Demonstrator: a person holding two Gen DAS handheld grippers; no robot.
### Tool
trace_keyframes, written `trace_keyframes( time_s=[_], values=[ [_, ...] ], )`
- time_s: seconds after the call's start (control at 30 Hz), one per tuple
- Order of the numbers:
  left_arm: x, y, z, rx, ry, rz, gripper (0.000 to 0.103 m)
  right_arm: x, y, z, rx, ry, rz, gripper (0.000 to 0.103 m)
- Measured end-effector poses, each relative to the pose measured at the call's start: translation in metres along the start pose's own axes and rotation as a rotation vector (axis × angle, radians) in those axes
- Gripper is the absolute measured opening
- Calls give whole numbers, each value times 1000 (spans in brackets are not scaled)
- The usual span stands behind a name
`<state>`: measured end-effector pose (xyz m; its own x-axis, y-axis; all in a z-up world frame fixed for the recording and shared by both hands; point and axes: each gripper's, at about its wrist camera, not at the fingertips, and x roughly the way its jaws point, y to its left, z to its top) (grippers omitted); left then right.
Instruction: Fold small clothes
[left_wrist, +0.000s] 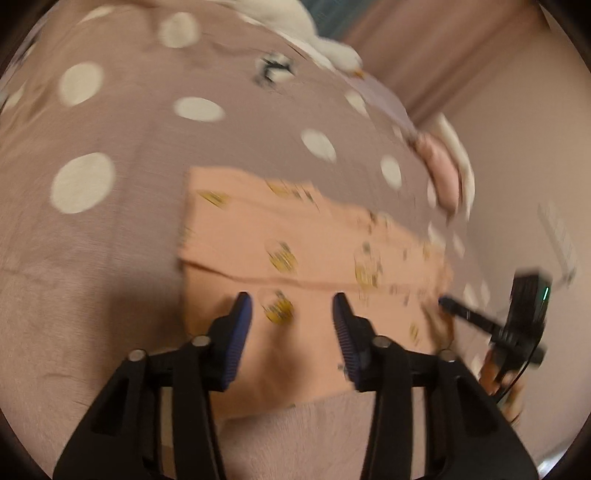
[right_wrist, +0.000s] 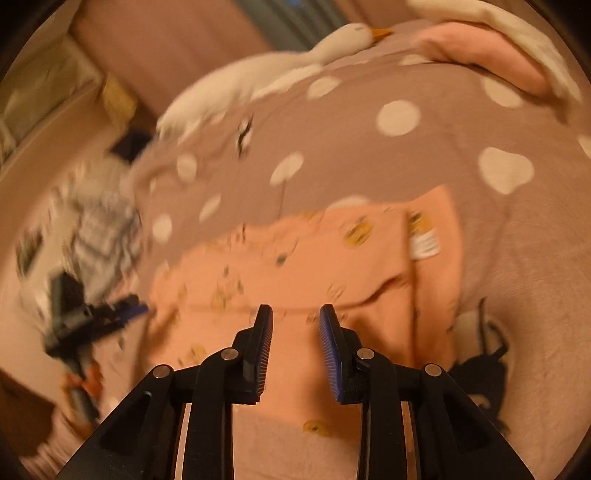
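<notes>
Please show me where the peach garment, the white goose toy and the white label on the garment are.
peach garment (left_wrist: 295, 229): left wrist view, middle of folded cloth.
white goose toy (right_wrist: 347, 37): right wrist view, its head.
white label (right_wrist: 424, 242): right wrist view, label's centre.

- A bedroom in a home: a bed (right_wrist: 535, 258) fills both views, spread with a mauve cover (left_wrist: 147, 122) dotted with large cream spots.
- A white plush goose (right_wrist: 332, 40) with an orange beak lies at the bed's 12 o'clock edge.
- A pink pillow (right_wrist: 491, 51) and a cream one sit at 1 o'clock in the right view.
- Pink curtains (left_wrist: 424, 44) hang at 1 o'clock in the left view.
- Small clothes (right_wrist: 295, 258), peach with a yellow print, lie on the cover.
</notes>
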<state>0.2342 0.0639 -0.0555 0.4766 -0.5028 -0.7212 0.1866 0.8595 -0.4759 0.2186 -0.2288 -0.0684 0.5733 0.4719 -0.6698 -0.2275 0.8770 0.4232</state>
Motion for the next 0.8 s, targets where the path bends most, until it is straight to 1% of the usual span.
trace_keyframes(
  time_s=[0.03, 0.07, 0.1, 0.17, 0.23, 0.37, 0.5, 0.63, 0.67, 0.73, 0.8],
  values=[
    [8, -6, -4, 32, 29, 8, 28, 8, 3, -1, -17, 17, -23, 29],
    [18, -10, -8, 58, 57, 24, 25, 14, 4, -1, -28, 31, -40, 29],
    [27, -13, -10, 82, 77, 49, 22, 19, 6, -2, -39, 44, -55, 26],
    [41, -14, -13, 115, 97, 94, 22, 28, 8, -3, -70, 66, -94, 23],
    [53, -13, -8, 132, 96, 108, 22, 35, 12, -3, -111, 73, -135, 22],
    [61, -13, 8, 128, 58, 105, 22, 51, 16, 9, -165, 67, -192, 22],
    [72, -10, 35, 97, 13, 98, 23, 64, 19, 31, -168, 32, -195, 22],
    [79, -4, 69, 19, -48, 72, 23, 71, 18, 57, -126, -29, -195, 22],
    [78, -2, 78, 1, -73, 74, 23, 68, 15, 57, -115, -41, -197, 22],
    [75, 3, 96, -47, -120, 79, 23, 67, 11, 70, -82, -77, -200, 22],
    [67, 5, 108, -70, -161, 95, 23, 63, 7, 79, -46, -114, -209, 22]
  ],
)
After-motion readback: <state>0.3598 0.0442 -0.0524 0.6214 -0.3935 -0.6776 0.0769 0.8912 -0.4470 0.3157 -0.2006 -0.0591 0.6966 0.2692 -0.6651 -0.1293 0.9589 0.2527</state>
